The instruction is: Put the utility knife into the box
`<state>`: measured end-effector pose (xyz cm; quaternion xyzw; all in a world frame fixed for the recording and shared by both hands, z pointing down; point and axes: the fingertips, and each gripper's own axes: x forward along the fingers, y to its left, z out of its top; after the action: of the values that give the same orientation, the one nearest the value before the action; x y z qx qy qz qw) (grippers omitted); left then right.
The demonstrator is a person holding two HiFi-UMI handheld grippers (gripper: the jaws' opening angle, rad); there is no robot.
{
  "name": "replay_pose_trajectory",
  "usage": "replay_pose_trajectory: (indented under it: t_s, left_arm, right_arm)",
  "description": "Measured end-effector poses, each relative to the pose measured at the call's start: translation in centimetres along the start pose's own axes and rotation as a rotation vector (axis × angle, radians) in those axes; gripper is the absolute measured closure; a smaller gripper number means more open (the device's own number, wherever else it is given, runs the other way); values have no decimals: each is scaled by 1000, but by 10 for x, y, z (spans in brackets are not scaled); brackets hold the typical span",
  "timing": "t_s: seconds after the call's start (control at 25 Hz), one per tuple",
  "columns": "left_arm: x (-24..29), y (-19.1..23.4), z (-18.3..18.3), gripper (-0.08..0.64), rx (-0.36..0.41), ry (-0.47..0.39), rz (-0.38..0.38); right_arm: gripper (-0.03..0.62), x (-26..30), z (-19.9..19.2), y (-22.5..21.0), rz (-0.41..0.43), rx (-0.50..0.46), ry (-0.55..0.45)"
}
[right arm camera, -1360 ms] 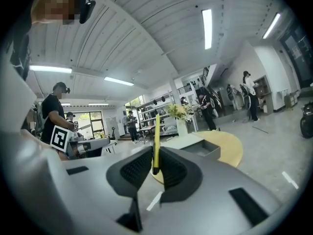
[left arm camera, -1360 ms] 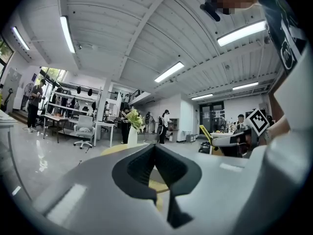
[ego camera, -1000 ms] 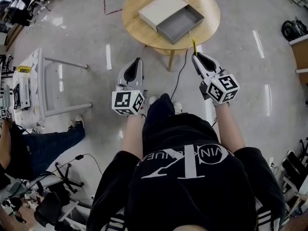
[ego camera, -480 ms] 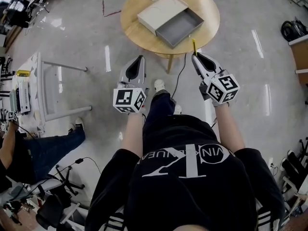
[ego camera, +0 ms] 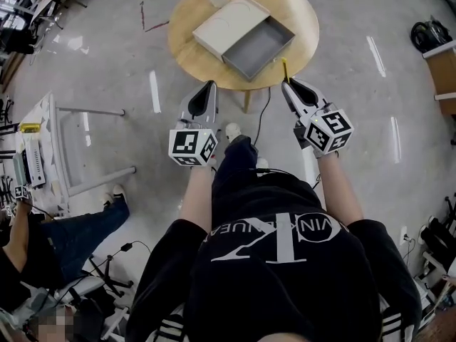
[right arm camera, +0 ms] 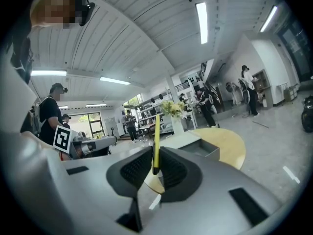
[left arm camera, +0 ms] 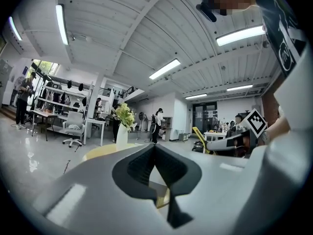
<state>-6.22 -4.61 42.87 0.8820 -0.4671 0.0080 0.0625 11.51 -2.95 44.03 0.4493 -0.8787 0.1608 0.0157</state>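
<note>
Glossy grey floor (ego camera: pixel 107 63) under us, round wooden counter (ego camera: pixel 189 45) ahead carrying the open box (ego camera: pixel 260 41), our right gripper (ego camera: pixel 287 84) fingers clamped on the yellow utility knife (ego camera: pixel 284 68) at the counter's near edge, our left gripper (ego camera: pixel 209 86) fingers closed together, holding nothing

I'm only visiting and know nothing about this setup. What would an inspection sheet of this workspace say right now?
Surface: round wooden table, ahead of the person.
Job's things: box on the table, its grey tray slid open and looking empty; yellow utility knife not yet in it.
Clutter: vase of flowers at the table's far edge.
Grippers: right gripper shut on the utility knife; left gripper shut, empty.
Cables: black cable on the floor under the table's near edge.
Surroundings: white table and a seated person at left.
</note>
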Motion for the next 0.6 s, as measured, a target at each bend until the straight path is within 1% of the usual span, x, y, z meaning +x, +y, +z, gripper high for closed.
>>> replay_pose_trajectory:
  t_s: [0.28, 0.6]
  left_arm:
    - [37, 16, -1, 549, 1, 13, -34]
    - [87, 51, 3, 549, 4, 32, -78]
  right_arm:
    - [537, 24, 2, -19, -16, 4, 27]
    - [537, 73, -1, -41, -20, -16, 132]
